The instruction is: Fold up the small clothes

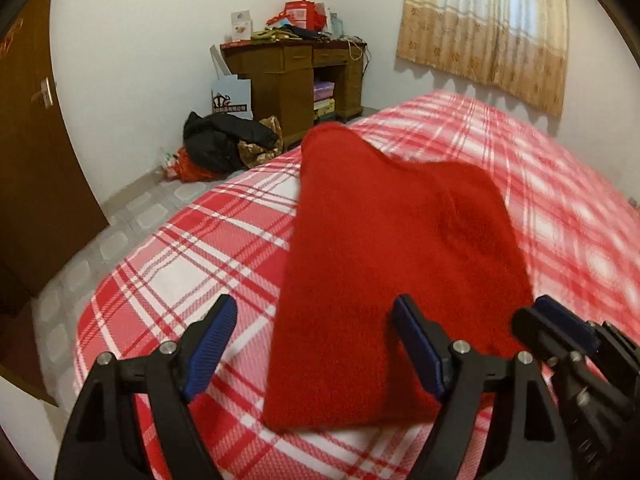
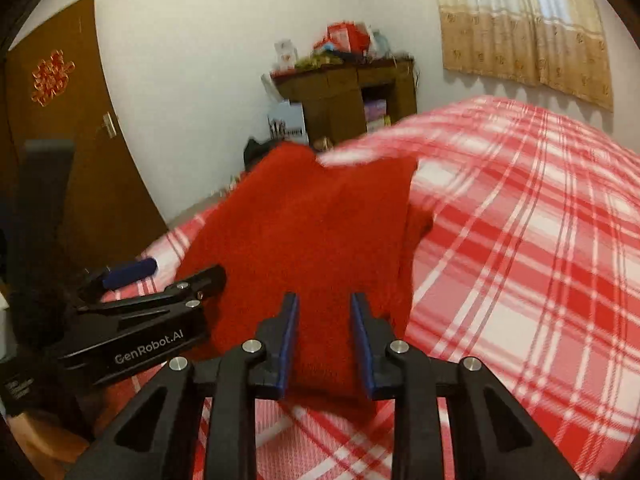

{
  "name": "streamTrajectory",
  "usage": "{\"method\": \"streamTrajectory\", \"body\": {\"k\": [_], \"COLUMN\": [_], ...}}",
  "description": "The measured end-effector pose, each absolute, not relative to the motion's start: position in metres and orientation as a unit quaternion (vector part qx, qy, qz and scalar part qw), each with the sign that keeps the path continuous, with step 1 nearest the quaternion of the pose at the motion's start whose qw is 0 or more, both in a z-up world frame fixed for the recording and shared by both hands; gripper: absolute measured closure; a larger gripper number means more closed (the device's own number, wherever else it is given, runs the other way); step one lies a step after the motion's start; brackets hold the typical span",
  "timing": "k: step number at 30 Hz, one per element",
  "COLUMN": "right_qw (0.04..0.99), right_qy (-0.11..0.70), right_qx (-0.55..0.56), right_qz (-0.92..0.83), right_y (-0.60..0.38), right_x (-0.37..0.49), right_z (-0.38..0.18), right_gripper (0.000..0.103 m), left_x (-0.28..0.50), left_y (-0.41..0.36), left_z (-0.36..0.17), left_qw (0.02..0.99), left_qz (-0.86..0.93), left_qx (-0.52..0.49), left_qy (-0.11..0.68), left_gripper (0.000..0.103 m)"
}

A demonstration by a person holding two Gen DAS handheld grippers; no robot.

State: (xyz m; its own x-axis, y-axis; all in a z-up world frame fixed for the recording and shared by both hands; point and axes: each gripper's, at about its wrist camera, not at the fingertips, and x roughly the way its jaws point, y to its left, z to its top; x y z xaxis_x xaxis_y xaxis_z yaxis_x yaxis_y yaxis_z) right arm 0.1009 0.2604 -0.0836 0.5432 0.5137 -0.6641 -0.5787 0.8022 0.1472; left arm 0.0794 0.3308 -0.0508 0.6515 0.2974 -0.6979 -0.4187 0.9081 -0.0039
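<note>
A small red knitted garment (image 1: pixel 384 264) lies folded lengthwise on the red and white plaid bed (image 1: pixel 168 264). My left gripper (image 1: pixel 316 320) is open wide over the garment's near left corner, holding nothing. My right gripper (image 2: pixel 325 320) is open with a narrower gap, its blue pads on either side of the garment's (image 2: pixel 316 240) near edge, not closed on it. The right gripper shows at the right edge of the left wrist view (image 1: pixel 560 328). The left gripper shows at the left of the right wrist view (image 2: pixel 168 284).
The plaid bed (image 2: pixel 520 260) stretches far to the right. A wooden desk (image 1: pixel 296 80) with clutter stands by the far wall. A pile of dark clothes (image 1: pixel 224 140) lies on the tiled floor. A brown door (image 1: pixel 36 160) is at left, a curtain (image 1: pixel 484 28) at right.
</note>
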Motion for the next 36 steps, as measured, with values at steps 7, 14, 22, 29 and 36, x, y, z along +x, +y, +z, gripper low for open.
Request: {"method": "streamTrajectory", "body": {"k": [7, 14, 22, 29, 36], "right_qw": [0.869, 0.866, 0.879, 0.895, 0.925], "right_qy": [0.38, 0.386, 0.382, 0.36, 0.307], "right_qx": [-0.04, -0.039, 0.012, 0.038, 0.034], "right_qz": [0.316, 0.314, 0.285, 0.259, 0.223], "right_y": [0.261, 0.247, 0.198, 0.166, 0.147], "right_x": [0.107, 0.077, 0.029, 0.003, -0.028], "right_z": [-0.103, -0.087, -0.069, -0.046, -0.01], "right_gripper": [0.076, 0.075, 0.054, 0.042, 0.04], "left_x": [0.08, 0.07, 0.035, 0.004, -0.022], "left_y": [0.33, 0.322, 0.297, 0.273, 0.26], "left_z": [-0.077, -0.071, -0.064, -0.048, -0.019], "left_qw": [0.891, 0.888, 0.894, 0.909, 0.921], "left_qz": [0.204, 0.209, 0.198, 0.181, 0.191], "left_qx": [-0.084, -0.077, -0.073, -0.05, -0.038], "left_qy": [0.397, 0.402, 0.394, 0.373, 0.338], "left_gripper": [0.019, 0.019, 0.014, 0.004, 0.0]}}
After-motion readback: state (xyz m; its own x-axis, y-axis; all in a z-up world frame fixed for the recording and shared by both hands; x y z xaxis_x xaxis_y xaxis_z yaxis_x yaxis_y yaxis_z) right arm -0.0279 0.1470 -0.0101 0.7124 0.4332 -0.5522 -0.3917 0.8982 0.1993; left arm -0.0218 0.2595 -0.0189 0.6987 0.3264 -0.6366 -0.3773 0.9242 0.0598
